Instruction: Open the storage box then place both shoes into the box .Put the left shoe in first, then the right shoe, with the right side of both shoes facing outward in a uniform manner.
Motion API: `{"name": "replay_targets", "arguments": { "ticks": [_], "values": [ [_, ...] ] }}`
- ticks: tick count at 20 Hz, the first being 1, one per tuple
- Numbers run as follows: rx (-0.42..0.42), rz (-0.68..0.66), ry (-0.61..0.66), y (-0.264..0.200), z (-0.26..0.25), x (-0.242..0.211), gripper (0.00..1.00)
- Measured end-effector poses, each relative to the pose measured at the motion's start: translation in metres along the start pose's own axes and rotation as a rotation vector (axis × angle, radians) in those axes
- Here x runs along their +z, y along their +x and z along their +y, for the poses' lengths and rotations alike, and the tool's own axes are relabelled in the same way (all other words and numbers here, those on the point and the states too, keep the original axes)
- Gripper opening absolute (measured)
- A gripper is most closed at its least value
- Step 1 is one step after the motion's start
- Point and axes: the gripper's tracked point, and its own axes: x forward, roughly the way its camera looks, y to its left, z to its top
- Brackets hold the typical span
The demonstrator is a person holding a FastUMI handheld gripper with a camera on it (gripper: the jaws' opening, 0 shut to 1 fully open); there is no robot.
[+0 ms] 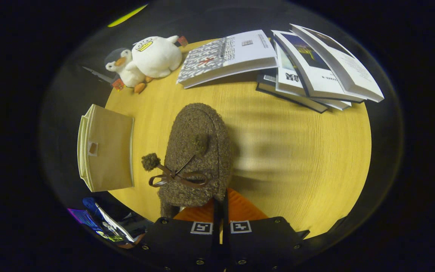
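Gripper (220, 206) fingers clamp the fuzzy brown shoe's (198, 155) rim; the storage box (108, 147) sits ahead-left.

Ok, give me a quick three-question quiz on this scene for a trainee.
1. True or false: the jaws are closed on the brown fuzzy shoe.
2. Fill in: the tan storage box lies on the ____ table.
3. The plush toys lie: A beyond the shoe; B between the jaws; C inside the storage box.
Key: 1 true; 2 yellow; 3 A.
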Motion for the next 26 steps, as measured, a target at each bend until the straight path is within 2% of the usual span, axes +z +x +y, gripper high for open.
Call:
{"name": "replay_targets", "arguments": {
  "ticks": [3, 8, 14, 20, 23, 26],
  "values": [
    [0.031, -0.022, -0.038, -0.020, 0.036, 0.011, 0.03],
    [0.025, -0.068, -0.170, -0.043, 0.097, 0.029, 0.03],
    [0.126, -0.066, -0.287, -0.054, 0.196, 0.043, 0.03],
    [0.185, -0.057, -0.436, -0.048, 0.295, 0.059, 0.03],
    [0.228, -0.039, -0.432, -0.037, 0.338, 0.064, 0.03],
    [0.218, 0.005, -0.449, -0.013, 0.359, 0.062, 0.03]
  ]
}}
